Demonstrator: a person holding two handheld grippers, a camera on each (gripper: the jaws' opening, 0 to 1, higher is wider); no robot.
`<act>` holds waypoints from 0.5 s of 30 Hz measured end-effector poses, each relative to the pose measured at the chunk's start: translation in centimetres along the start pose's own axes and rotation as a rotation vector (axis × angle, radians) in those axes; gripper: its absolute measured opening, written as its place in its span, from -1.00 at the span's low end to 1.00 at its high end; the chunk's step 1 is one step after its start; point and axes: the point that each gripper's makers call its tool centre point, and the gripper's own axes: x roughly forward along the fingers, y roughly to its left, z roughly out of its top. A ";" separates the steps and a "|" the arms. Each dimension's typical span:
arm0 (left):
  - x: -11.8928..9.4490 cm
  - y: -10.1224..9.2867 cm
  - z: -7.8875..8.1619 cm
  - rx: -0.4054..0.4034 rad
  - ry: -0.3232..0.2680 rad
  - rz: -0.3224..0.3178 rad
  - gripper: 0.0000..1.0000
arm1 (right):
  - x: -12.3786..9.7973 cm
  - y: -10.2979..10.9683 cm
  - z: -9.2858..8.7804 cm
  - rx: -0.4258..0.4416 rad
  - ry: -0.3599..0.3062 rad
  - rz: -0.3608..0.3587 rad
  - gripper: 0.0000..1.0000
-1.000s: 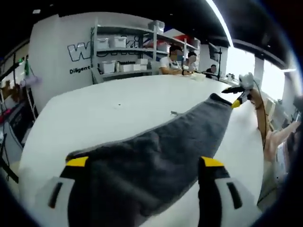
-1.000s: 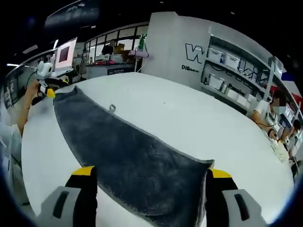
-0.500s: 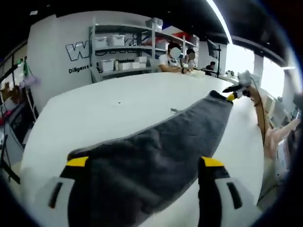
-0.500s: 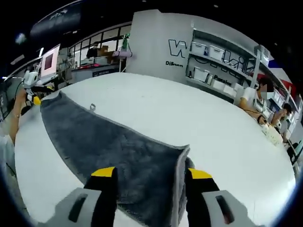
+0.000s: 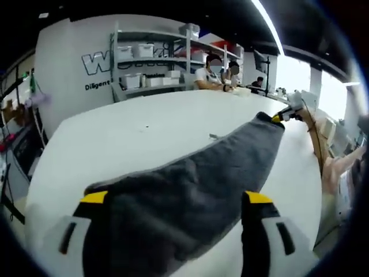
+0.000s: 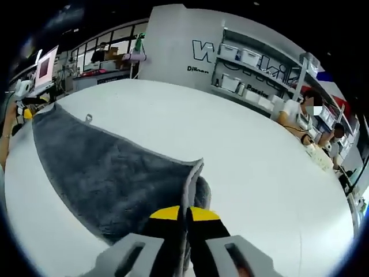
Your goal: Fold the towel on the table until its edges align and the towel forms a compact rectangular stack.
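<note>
**Two grippers at opposite ends of a grey towel**

Two grippers work one grey towel (image 5: pixel 196 184), which lies stretched out long and flat across a white table (image 5: pixel 132 133). In the left gripper view, the left gripper (image 5: pixel 176 199) has its yellow-tipped jaws spread wide, one on each side of the towel's near end, with the cloth lying between them and not pinched. Far down the towel, the right gripper (image 5: pixel 286 112) sits at the other end, held by a hand.

In the right gripper view, the right gripper (image 6: pixel 185 214) has its jaws pressed together on the towel's (image 6: pixel 104 167) near corner, where the hem stands up in a raised fold just ahead of the yellow tips. A small hanging loop (image 6: pixel 89 118) sticks out from the towel's long edge. The left gripper (image 6: pixel 26 109) shows at the far end.

Shelves with white bins (image 5: pixel 144 63) stand along the back wall, and people (image 5: pixel 210 72) sit at the far side of the table.
</note>
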 end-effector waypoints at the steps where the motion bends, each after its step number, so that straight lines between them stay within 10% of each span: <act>1: 0.0 0.0 0.0 0.000 -0.001 0.000 0.99 | 0.1 -0.1 -0.1 0.006 -0.001 -0.001 -0.93; 15: -0.1 0.2 -0.3 0.012 0.017 0.007 0.99 | 1.2 -2.9 -2.4 0.091 0.047 -0.078 -0.93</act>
